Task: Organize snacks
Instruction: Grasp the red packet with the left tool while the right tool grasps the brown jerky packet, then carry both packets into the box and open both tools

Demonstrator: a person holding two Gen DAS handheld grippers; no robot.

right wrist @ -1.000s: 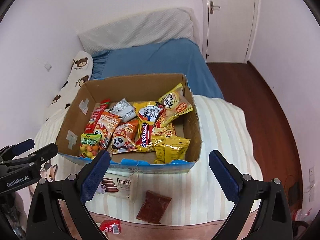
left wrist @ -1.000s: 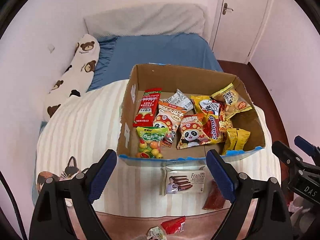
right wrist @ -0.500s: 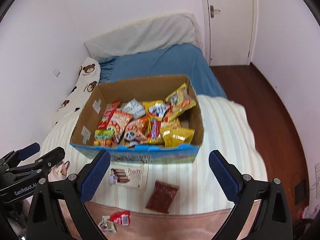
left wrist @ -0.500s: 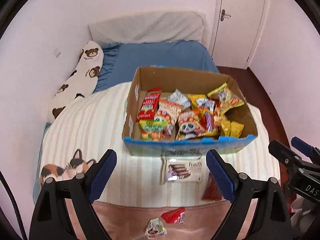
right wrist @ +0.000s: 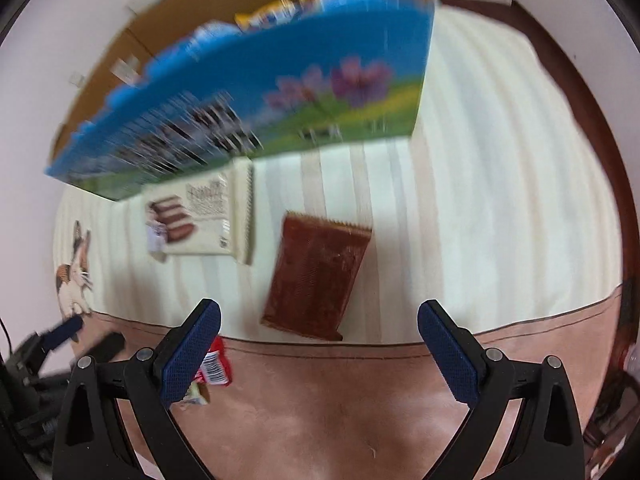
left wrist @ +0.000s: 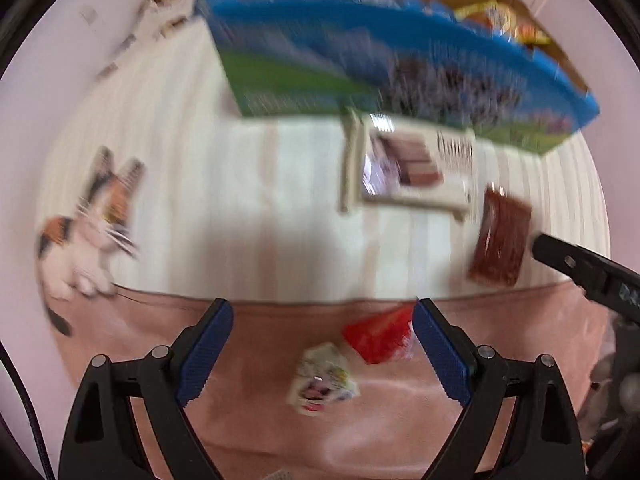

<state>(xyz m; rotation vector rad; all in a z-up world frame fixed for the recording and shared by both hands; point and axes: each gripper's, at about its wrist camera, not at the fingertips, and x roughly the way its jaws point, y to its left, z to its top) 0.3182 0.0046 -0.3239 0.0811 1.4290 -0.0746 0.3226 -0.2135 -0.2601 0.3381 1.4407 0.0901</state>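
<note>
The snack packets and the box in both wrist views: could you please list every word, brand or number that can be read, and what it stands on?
None can be read with certainty.
Wafer packet: a brand word, too blurred to read.
Blue box front: dark print, smeared by motion.
Red packet: a barcode label, digits too small.
White packet: print blurred.
Right gripper's body: white letters, cut off.

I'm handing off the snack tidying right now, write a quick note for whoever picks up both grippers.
Left gripper: open, empty, above the small white packet and red packet on the pink blanket edge.
Right gripper: open, empty, near the brown packet.
Cardboard box already holds several snacks.
Left outside: wafer pack against the box front, brown packet, red packet, white packet. Frames are blurred.
</note>
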